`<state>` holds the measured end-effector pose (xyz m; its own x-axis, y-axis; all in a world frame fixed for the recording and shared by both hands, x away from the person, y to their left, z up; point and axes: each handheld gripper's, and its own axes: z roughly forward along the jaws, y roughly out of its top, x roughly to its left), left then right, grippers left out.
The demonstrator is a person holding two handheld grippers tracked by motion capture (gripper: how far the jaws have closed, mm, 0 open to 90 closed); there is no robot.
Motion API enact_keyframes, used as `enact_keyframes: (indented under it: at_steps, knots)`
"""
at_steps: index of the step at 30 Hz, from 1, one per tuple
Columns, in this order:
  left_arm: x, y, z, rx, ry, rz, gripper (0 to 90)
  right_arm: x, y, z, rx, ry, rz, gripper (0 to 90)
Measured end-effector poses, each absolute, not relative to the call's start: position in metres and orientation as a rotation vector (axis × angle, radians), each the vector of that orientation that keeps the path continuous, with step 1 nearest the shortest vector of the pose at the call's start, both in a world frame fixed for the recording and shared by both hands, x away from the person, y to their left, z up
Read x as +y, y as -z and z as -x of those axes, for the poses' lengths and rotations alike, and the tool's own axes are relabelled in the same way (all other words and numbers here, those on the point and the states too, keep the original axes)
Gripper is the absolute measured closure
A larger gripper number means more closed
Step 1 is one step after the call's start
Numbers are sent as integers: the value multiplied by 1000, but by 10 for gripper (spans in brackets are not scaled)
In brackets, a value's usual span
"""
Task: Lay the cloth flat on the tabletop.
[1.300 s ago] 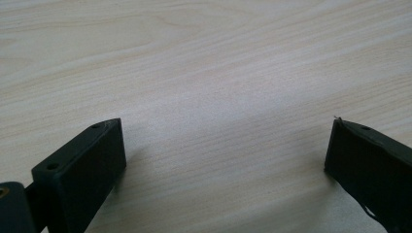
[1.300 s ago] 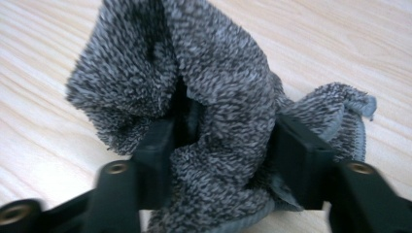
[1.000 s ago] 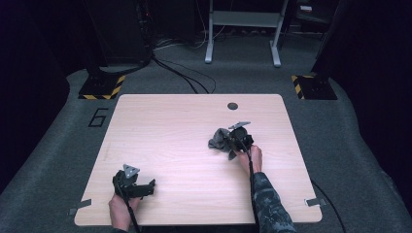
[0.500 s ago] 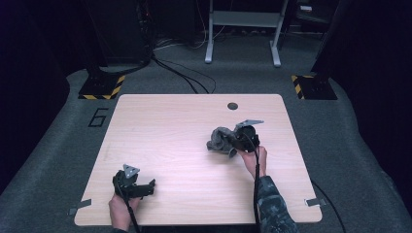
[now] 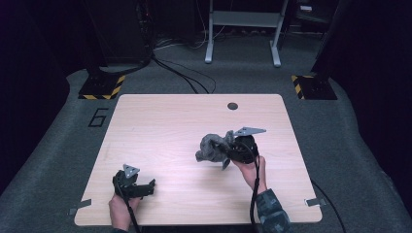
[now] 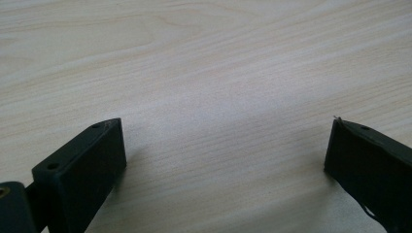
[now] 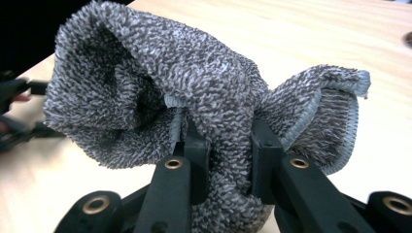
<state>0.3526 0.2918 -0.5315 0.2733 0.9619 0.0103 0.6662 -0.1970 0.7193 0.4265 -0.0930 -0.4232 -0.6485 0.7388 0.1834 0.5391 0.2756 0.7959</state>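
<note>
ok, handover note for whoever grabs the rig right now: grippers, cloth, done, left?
Right gripper: jaws shut on the grey cloth, pinching a bunched fold; the cloth hangs crumpled off the jaws, right of the table's middle, apparently lifted off the wood.
Left gripper: jaws open with nothing between them, low over the table near its front left corner.
Done: cloth picked up.
Left: probably setting it down and spreading or folding it; the left gripper is free to take a corner.
</note>
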Motion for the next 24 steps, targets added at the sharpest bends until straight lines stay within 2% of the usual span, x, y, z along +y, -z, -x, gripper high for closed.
enact_keyframes:
  at_steps: [4,11,13,15,18,22,24]
  knots:
    - [292,532,-353,1463,-631,-1943,12,-81,431,-413,2367,-1308,-1165,739]
    - [292,532,-353,1462,-632,-1944,12,-56,467,-397,2459,-1222,-1190,711]
    - [292,532,-353,1463,-637,-1940,12,-48,481,-394,2489,-1155,-1176,658]
    - [291,532,-353,1466,-633,-1936,12,-43,490,-393,2518,-1126,-1188,542]
    - [292,532,-353,1463,-636,-1940,12,-47,490,-390,2511,-1150,-1184,414]
    - [290,531,-351,1482,-633,-1936,17,-69,473,-384,2443,-1217,-1191,362]
    - [290,530,-351,1507,-644,-1931,23,-82,466,-383,2407,-1229,-1201,370]
